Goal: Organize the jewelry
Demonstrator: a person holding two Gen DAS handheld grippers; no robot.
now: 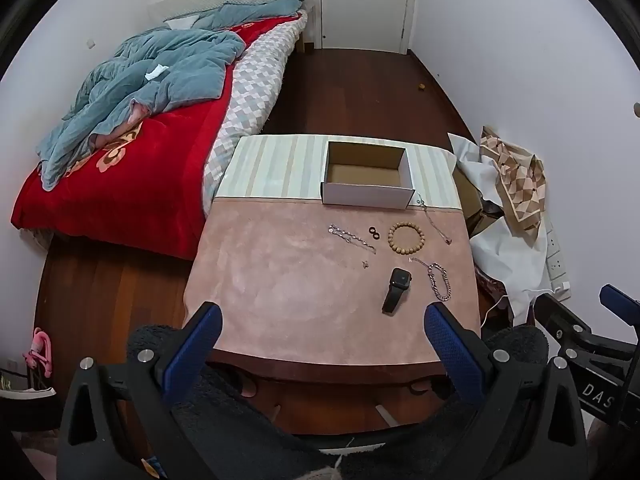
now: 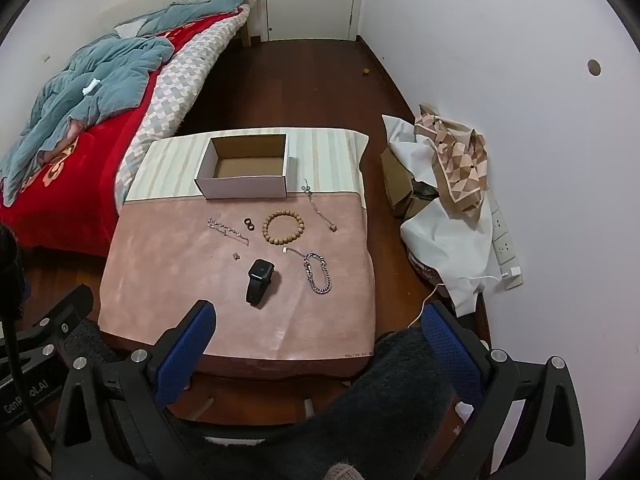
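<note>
Both tools wide, empty: left tool (image 1: 320,332), right tool (image 2: 316,328); take watch (image 2: 260,280) first (nearest, 12 o'clock), pinch strap crosswise, carry to box (image 2: 244,192) at 11 o'clock

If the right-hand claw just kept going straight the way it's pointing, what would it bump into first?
Probably the black watch. The right gripper hangs open, short of the table's near edge, aimed over the pink mat; the watch lies nearest on that line. Depth is hard to judge.

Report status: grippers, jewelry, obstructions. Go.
Left gripper open, empty; right gripper open, empty. Jewelry untouched on pink mat: bead bracelet, chain bracelet, smartwatch. Cardboard box empty. Nothing blocking.
</note>
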